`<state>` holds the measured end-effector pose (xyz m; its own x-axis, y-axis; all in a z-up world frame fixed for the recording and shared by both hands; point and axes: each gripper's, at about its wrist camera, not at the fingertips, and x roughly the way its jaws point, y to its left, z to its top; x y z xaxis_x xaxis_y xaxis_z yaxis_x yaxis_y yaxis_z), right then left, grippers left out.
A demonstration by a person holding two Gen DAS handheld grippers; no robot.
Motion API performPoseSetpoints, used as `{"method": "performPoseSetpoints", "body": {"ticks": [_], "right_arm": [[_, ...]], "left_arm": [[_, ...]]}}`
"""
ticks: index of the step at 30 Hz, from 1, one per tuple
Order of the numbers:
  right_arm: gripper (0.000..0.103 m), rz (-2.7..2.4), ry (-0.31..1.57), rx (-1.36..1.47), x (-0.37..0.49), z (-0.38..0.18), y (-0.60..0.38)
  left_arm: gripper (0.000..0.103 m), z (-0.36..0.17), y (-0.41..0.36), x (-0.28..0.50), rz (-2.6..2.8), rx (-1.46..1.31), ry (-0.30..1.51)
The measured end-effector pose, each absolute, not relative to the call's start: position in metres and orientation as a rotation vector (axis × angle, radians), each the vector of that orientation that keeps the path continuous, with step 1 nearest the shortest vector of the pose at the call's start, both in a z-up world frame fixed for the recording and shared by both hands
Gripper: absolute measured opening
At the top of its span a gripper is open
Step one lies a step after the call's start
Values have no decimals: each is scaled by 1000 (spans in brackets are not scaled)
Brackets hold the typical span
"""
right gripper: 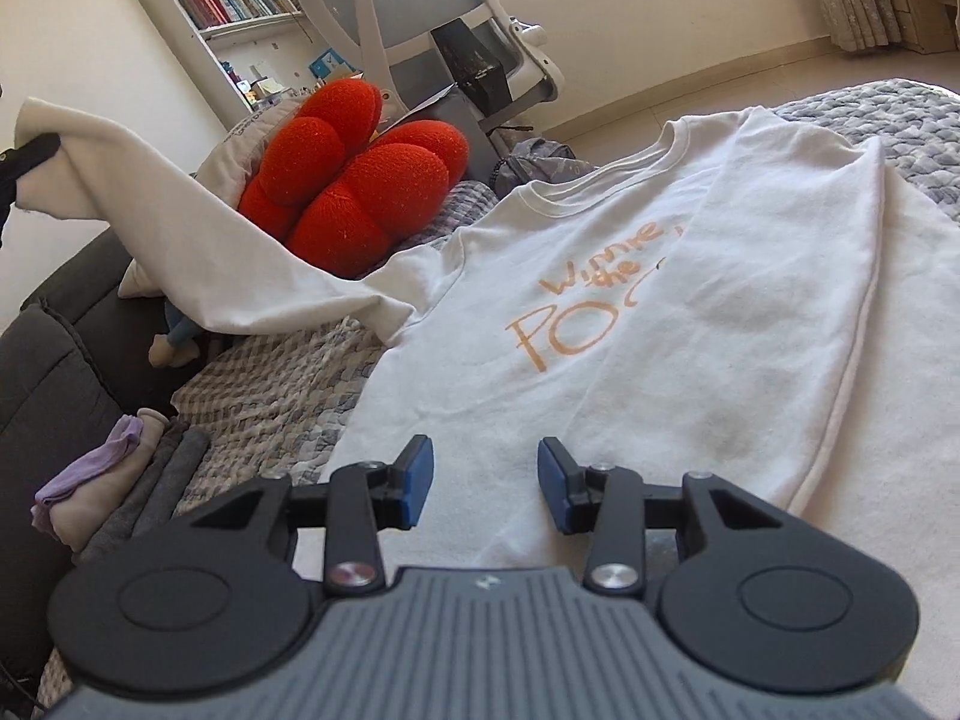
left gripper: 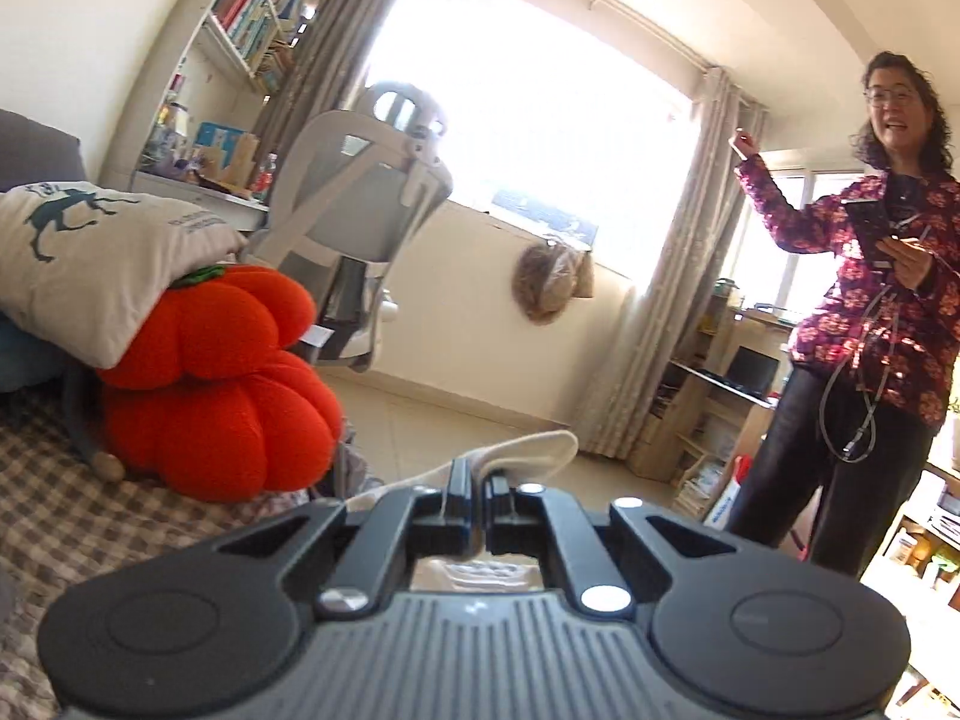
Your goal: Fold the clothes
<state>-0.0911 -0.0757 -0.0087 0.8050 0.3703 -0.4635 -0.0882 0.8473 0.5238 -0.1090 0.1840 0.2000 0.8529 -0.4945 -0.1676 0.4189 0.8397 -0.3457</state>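
A white sweatshirt (right gripper: 690,360) with orange lettering lies flat on a checked blanket (right gripper: 270,408). Its right side is folded over the print. Its left sleeve (right gripper: 180,222) is lifted off the bed and stretched to the upper left, where the left gripper (right gripper: 36,150) holds the cuff. In the left wrist view the left gripper (left gripper: 480,498) is shut on that cream sleeve cuff (left gripper: 528,450), which sticks up between the fingers. My right gripper (right gripper: 485,480) hangs open just above the sweatshirt's lower part, with nothing between its blue pads (right gripper: 420,474).
Orange pumpkin cushions (left gripper: 222,372) and a white pillow (left gripper: 102,258) sit at the bed's head. A grey office chair (left gripper: 360,210) stands behind them. A person (left gripper: 870,330) in a floral jacket stands at the right. Folded clothes (right gripper: 120,480) are stacked by a dark sofa (right gripper: 48,390).
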Motion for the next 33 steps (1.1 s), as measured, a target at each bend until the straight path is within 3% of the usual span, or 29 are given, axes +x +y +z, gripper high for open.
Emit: {"method": "performPoseSetpoints", "body": {"ticks": [5, 17, 21, 26, 33], "right_arm": [[45, 68, 528, 507, -102, -2, -106], [53, 112, 526, 676, -108, -5, -123], [53, 135, 506, 554, -109, 8, -108], [54, 393, 443, 182, -131, 29, -45], [62, 553, 542, -105, -123, 10, 31]], "left_arm": [[6, 170, 155, -122, -634, -372, 354], [36, 124, 233, -121, -475, -539, 423], [36, 101, 228, -116, -449, -518, 509], [36, 75, 224, -111, -431, -526, 587], [36, 66, 238, -116, -352, -553, 624]]}}
